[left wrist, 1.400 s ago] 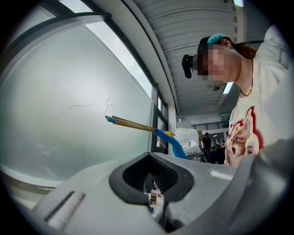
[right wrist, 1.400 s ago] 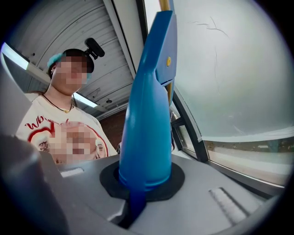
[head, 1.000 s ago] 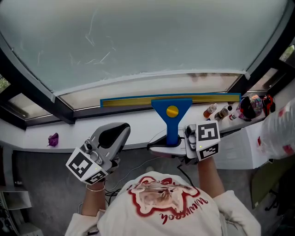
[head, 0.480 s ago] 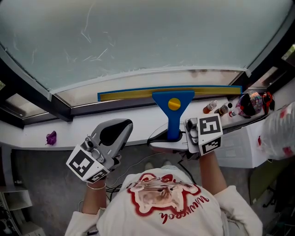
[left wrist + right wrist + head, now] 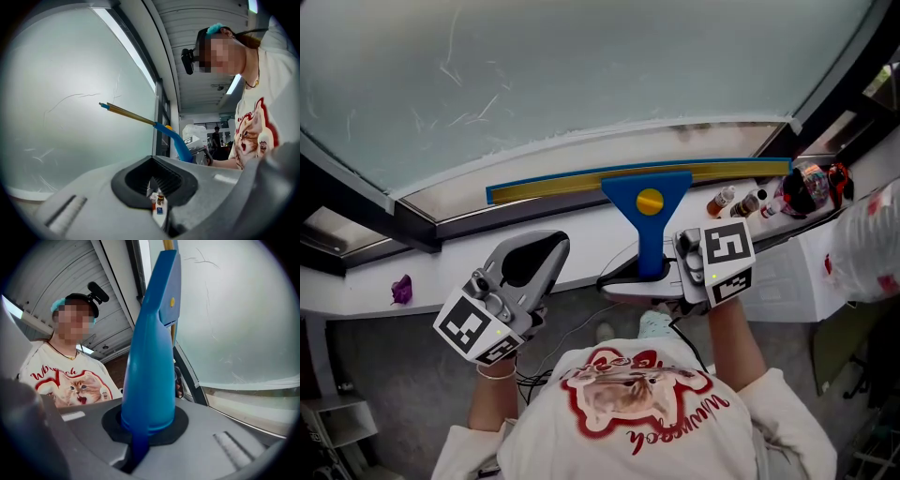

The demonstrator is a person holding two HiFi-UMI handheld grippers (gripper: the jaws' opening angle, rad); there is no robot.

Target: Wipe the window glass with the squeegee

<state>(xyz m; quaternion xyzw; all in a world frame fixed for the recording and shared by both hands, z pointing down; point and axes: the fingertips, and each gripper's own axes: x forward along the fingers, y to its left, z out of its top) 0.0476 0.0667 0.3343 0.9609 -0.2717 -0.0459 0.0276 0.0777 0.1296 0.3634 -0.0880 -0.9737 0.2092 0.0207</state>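
Squeegee (image 5: 649, 220): we judged it light, with a stiff plastic body and a softer blade edge that would need even pressure. The smooth tapering handle looked liable to twist in a grip, so we thought the hold belonged on the handle, well below the blade. It had a long yellow blade strip edged in blue, a blue triangular neck with a round yellow button, and a blue handle. The blade lay along the bottom edge of the window glass (image 5: 600, 75), just above the white sill (image 5: 572, 246). The right hand-held gripper (image 5: 649, 279) was clamped on the handle. The left hand-held gripper (image 5: 536, 255) hung apart, its jaws drawn almost together and holding nothing. Small bottles (image 5: 724, 202) stood on the sill at right, and a purple scrap (image 5: 401, 289) lay far left.
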